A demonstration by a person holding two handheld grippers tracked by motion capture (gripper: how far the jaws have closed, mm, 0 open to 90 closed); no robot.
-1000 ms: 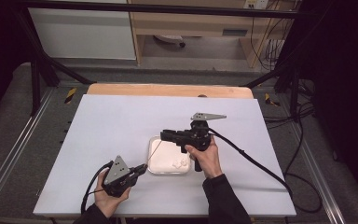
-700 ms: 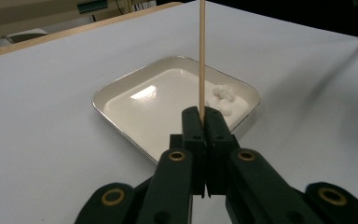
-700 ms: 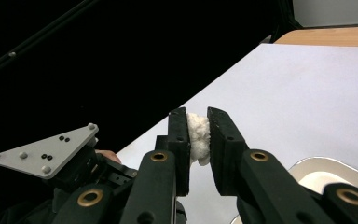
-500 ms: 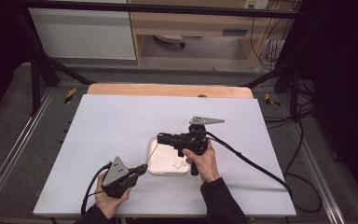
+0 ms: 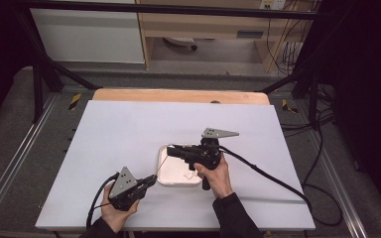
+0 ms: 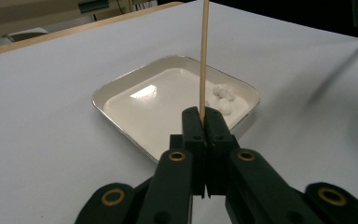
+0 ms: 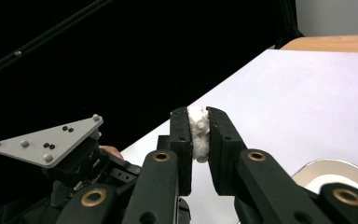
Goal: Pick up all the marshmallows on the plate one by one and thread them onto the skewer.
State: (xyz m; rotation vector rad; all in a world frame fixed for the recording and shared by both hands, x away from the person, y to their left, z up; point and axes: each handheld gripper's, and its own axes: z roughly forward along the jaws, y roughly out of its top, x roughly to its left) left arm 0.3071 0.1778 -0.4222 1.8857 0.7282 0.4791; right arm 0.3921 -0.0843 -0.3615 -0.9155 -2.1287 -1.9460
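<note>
A white square tray lies mid-table; a few white soft lumps sit in its corner. My left gripper is at the tray's near left edge, shut on a thin wooden skewer that stands up and away over the tray. My right gripper hovers above the tray's far left part, pointing left, close to the skewer's upper end. It is shut on a white soft lump pinched between its jaws.
The white table has a wooden strip along its far edge. Cables trail from both grippers toward the near and right sides. In the right gripper view, the left gripper's grey plate and the tray's corner appear.
The right gripper has moved left over the tray with the white lump, closer to the skewer. The left gripper has stayed put.
</note>
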